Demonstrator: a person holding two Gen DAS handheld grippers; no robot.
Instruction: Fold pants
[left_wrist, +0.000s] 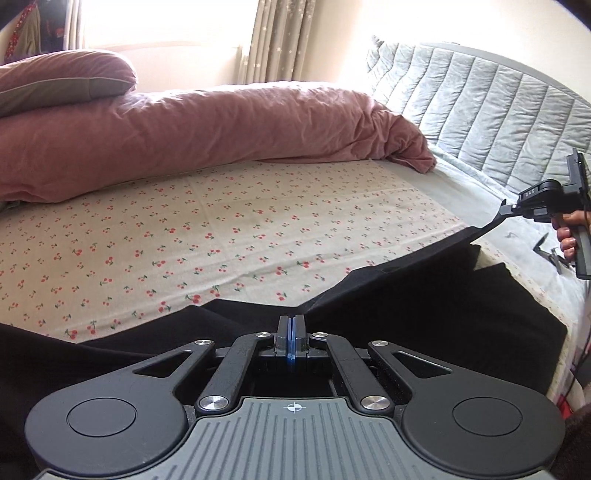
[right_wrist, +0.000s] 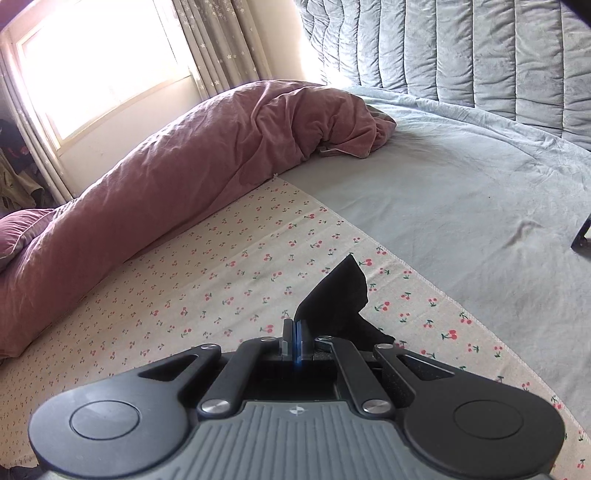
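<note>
Black pants (left_wrist: 424, 295) lie nearest my left-wrist camera, spread across the near edge of the bed, over the cherry-print sheet (left_wrist: 221, 229). My left gripper (left_wrist: 291, 325) has its fingers pressed together on a raised fold of the fabric; only the blue pads show between them. From that fold a taut edge of the pants runs up and right to my right gripper (left_wrist: 511, 210), which a hand (left_wrist: 567, 236) holds above the bed. In the right-wrist view the right gripper (right_wrist: 296, 332) likewise has its fingers closed on the cloth, with a black corner of the pants (right_wrist: 340, 295) sticking up past the tips.

Writing noted: small pale lettering on the right gripper's body in the left-wrist view, too small for me to read with certainty.

Beyond the sheet, a rolled pink duvet (left_wrist: 203, 136) lies along the far side, with a pink pillow (left_wrist: 62, 77) on it. A grey-blue bedsheet (right_wrist: 461, 177) adjoins the cherry print, backed by a quilted headboard (right_wrist: 461, 48). Star-patterned curtains (left_wrist: 277, 37) hang beside a bright window (right_wrist: 99, 62).
</note>
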